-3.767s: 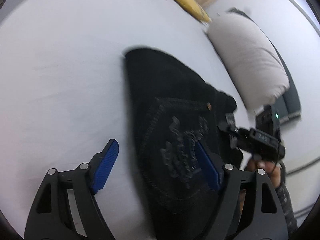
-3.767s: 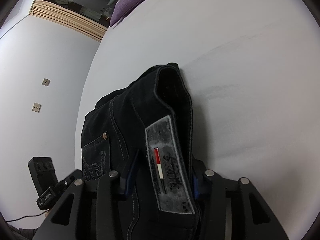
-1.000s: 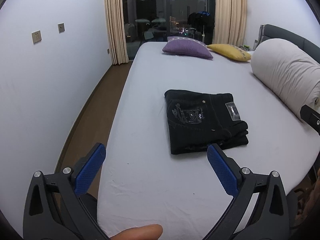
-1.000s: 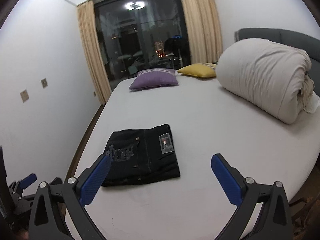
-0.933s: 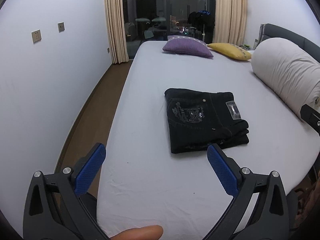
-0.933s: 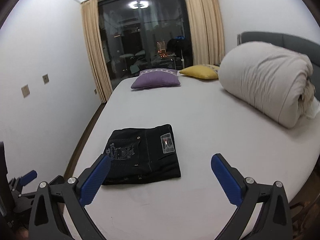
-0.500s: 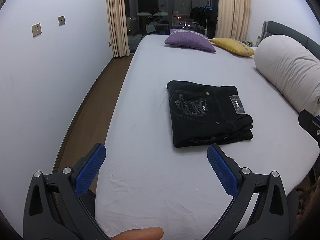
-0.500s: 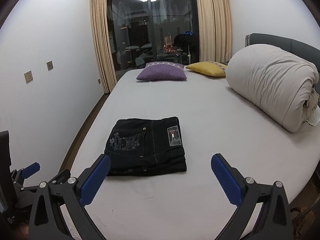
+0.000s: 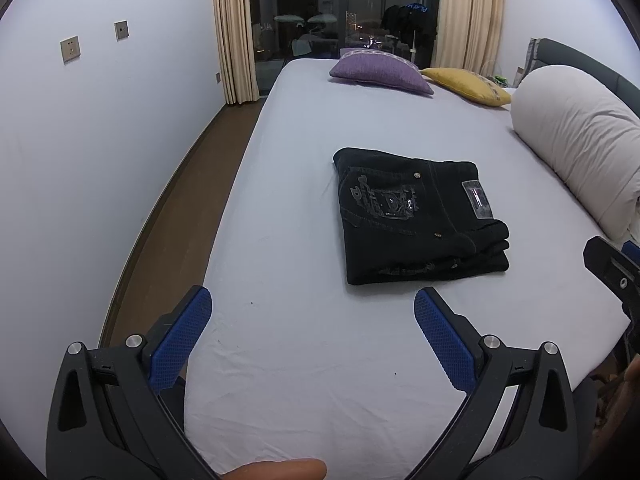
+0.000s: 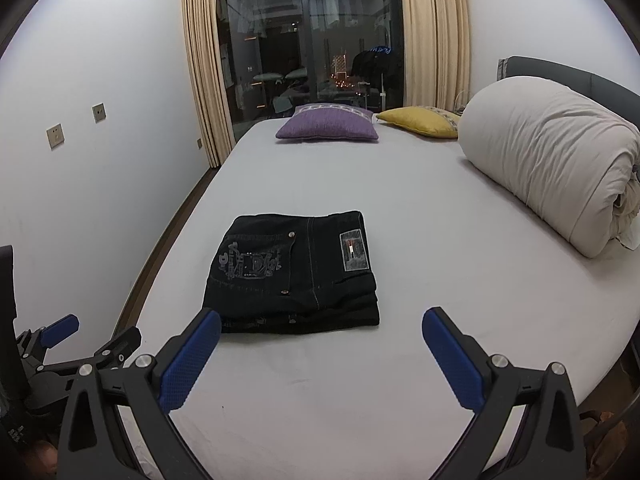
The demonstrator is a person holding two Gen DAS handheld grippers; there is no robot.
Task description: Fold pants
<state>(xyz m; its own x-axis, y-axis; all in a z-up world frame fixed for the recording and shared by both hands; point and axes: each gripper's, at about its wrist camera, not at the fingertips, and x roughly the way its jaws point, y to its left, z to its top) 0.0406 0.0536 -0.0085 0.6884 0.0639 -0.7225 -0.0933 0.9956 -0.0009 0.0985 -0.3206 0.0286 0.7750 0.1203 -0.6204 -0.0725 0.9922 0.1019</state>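
Observation:
Black pants point(image 9: 416, 216) point(image 10: 294, 272) lie folded into a compact rectangle on the white bed point(image 9: 300, 340) point(image 10: 440, 248), back pocket and grey label facing up. My left gripper point(image 9: 312, 320) hangs open near the bed's front edge, well short of the pants, with nothing between its blue pads. My right gripper point(image 10: 320, 340) is also open and empty, held back from the pants' near edge. A piece of the right gripper point(image 9: 612, 272) shows at the left wrist view's right edge. The left gripper point(image 10: 60, 344) appears at the lower left of the right wrist view.
A rolled cream duvet point(image 9: 576, 152) point(image 10: 552, 168) lies along the bed's right side. A purple pillow point(image 10: 328, 124) and a yellow pillow point(image 10: 420, 120) sit at the far end before a dark window with curtains. A white wall point(image 9: 80, 160) and a strip of wooden floor point(image 9: 172, 208) run on the left.
Earlier my right gripper was shut on the pants' waistband close up. Both grippers have since let go and pulled back, and over the last second the views drift slightly while the pants stay still.

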